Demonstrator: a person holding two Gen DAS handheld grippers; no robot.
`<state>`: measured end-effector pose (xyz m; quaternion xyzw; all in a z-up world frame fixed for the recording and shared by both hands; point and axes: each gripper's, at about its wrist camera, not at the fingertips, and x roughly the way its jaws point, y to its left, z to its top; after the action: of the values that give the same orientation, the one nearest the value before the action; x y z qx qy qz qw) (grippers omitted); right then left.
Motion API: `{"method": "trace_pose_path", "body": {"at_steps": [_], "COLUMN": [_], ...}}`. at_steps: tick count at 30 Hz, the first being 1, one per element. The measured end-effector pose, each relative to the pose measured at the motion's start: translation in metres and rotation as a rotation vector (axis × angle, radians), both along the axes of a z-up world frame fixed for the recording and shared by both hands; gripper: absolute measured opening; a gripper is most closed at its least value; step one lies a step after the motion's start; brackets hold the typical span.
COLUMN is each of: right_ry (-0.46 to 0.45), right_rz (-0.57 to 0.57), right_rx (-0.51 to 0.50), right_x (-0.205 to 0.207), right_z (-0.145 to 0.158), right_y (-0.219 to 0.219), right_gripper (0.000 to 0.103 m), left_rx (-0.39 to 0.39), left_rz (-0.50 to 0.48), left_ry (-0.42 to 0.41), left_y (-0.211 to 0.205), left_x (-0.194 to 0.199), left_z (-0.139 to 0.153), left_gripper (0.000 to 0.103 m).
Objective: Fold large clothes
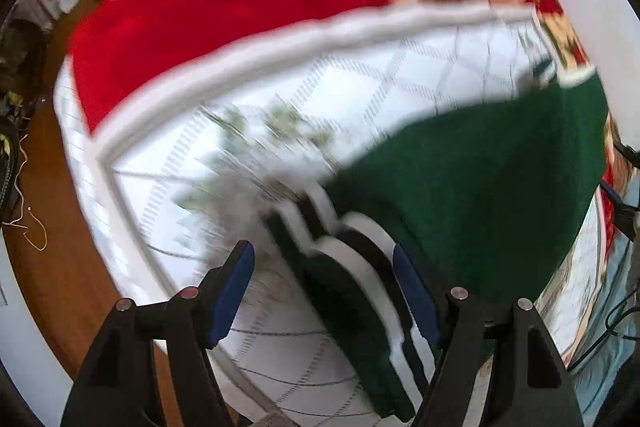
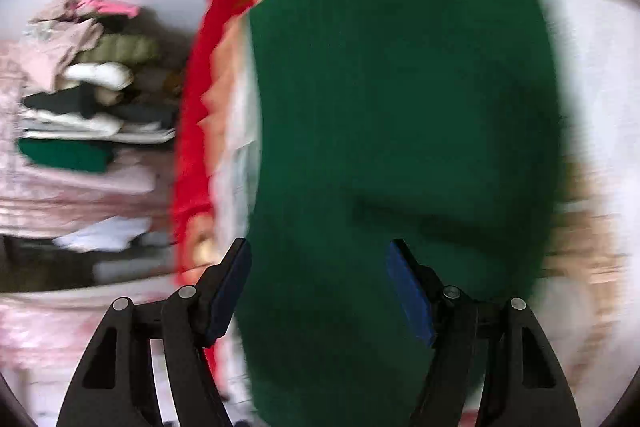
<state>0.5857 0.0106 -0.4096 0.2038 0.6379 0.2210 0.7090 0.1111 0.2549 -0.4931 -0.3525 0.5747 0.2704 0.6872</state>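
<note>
**Two grippers spread above the sweater**

Both your left gripper (image 1: 324, 263) and right gripper (image 2: 318, 261) have fingers apart, gripping nothing. Between them lies the sweater's green sleeve (image 1: 472, 179), folded across the red-and-white sweater (image 1: 240, 11). Folded clothes (image 2: 92, 99) are stacked at left.

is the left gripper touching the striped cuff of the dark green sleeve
Cannot tell. In the left wrist view the left gripper is open with the striped cuff between its fingers, but motion blur hides whether either blue pad meets the fabric.
</note>
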Motion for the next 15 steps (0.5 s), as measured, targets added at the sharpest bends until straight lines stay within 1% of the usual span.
{"method": "trace_pose_path", "body": {"at_steps": [1, 2, 3, 4, 5, 6, 7, 8, 10, 11, 12, 13, 14, 15], "right_ry": [-0.034, -0.060, -0.068, -0.068, -0.062, -0.042, -0.009, 0.037, 0.103, 0.104, 0.075, 0.063, 0.072, 0.064], "right_rz": [-0.032, -0.063, -0.086, -0.127, -0.156, -0.180, -0.194, -0.206, -0.222, -0.231, -0.234, -0.223, -0.225, -0.243], "right_rx": [-0.067, -0.131, -0.170, -0.208, -0.214, -0.211, -0.191, -0.139, -0.008, 0.040, 0.059, 0.086, 0.086, 0.090], "right_x": [-0.001, 0.000, 0.001, 0.004, 0.008, 0.013, 0.018, 0.024, 0.032, 0.033, 0.032, 0.031, 0.031, 0.027], "right_z": [0.001, -0.001, -0.004, -0.011, -0.017, -0.030, -0.045, -0.065, -0.094, -0.103, -0.105, -0.107, -0.109, -0.108], "right_y": [-0.021, -0.040, -0.053, -0.070, -0.078, -0.089, -0.096, -0.101, -0.103, -0.100, -0.095, -0.091, -0.088, -0.088], "right_gripper": [0.072, 0.072, 0.072, 0.072, 0.072, 0.072, 0.072, 0.072, 0.072, 0.072, 0.062, 0.037, 0.036, 0.029], "left_rx": [0.032, 0.091, 0.141, 0.163, 0.167, 0.156, 0.153, 0.153, 0.153, 0.152, 0.157, 0.162, 0.167, 0.173], "left_rz": [-0.013, -0.028, -0.037, -0.039, -0.035, -0.028, -0.029, -0.036, -0.056, -0.066, -0.077, -0.086, -0.089, -0.093], "left_ry": [0.023, 0.051, 0.070, 0.081, 0.091, 0.087, 0.086, 0.087, 0.081, 0.081, 0.082, 0.078, 0.077, 0.075], "left_y": [-0.004, -0.006, -0.006, -0.004, 0.000, 0.004, 0.006, 0.007, 0.008, 0.008, 0.008, 0.007, 0.006, 0.006], "left_x": [0.006, 0.014, 0.020, 0.025, 0.029, 0.032, 0.034, 0.037, 0.039, 0.039, 0.038, 0.037, 0.036, 0.035], "left_z": [-0.006, -0.015, -0.024, -0.031, -0.039, -0.043, -0.044, -0.045, -0.041, -0.038, -0.034, -0.029, -0.026, -0.020], "left_gripper": [0.070, 0.073, 0.074, 0.080, 0.088, 0.090, 0.091, 0.091, 0.091, 0.091, 0.091, 0.091, 0.091, 0.091]}}
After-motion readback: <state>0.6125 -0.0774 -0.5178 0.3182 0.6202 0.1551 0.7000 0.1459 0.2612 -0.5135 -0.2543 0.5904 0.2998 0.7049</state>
